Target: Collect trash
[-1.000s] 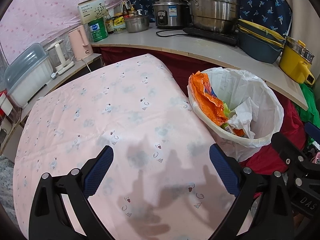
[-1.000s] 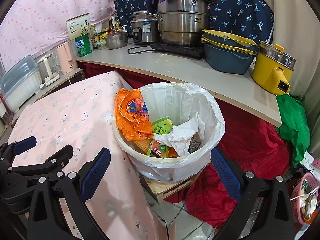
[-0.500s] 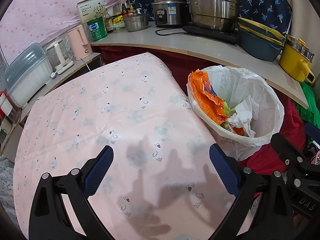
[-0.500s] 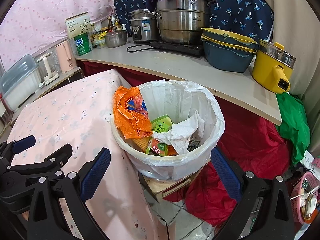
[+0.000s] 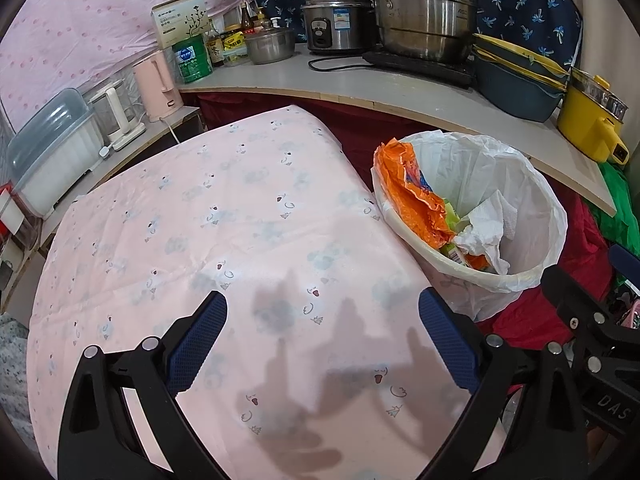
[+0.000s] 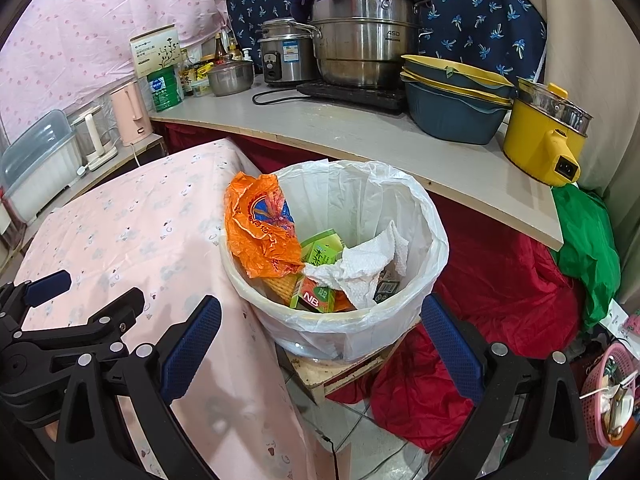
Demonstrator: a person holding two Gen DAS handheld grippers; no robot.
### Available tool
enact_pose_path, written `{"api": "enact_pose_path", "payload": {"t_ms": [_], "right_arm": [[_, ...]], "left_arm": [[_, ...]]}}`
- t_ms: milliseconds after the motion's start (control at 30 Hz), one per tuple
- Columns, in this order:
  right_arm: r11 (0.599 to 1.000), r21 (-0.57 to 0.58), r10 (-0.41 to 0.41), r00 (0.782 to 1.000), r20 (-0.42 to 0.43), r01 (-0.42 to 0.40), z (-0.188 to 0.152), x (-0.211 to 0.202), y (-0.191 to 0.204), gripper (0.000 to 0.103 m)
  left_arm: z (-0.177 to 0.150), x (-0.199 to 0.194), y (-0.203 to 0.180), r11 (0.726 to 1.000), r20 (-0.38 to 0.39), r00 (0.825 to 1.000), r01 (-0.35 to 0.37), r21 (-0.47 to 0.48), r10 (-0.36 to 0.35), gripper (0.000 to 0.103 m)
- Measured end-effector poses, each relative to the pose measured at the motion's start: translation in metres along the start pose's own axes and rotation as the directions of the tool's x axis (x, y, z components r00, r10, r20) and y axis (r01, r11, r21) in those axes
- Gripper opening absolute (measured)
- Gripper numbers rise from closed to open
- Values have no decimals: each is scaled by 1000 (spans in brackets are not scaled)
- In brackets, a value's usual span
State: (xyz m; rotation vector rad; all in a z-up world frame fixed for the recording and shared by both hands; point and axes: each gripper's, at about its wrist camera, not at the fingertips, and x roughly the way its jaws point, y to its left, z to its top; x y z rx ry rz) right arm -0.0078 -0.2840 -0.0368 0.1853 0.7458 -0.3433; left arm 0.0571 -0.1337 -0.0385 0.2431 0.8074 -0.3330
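Left gripper [image 5: 322, 338]: hovering over pink tablecloth [image 5: 224, 216], jaws spread wide, gripping nothing. Trash bin [image 6: 424, 216]: sitting just beside the table, holding orange wrapper [image 6: 260, 232], green carton [image 6: 320, 252], crumpled tissue [image 6: 360, 268]. Right gripper [image 6: 320, 338]: gaping wide, carrying nothing.

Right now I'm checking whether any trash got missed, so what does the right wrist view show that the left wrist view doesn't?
Only the right wrist view: the stand under the bin, the floor tiles, a pink basket, and the NB carton in the bin.

Only the left wrist view: most of the tablecloth, with no trash on it.

Both: the lined bin, orange wrapper, paper towel, the counter pots, and both grippers open, left gripper and right gripper.
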Motion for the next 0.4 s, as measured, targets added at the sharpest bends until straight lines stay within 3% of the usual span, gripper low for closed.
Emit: {"api": "enact_pose_path", "payload": {"t_ms": [400], "right_arm": [[1000, 1, 1, 1000, -1, -1, -1, 0, -1, 97]], "left_arm": [[-1, 2, 1, 1000, -9, 1000, 13, 0, -13, 92]]}}
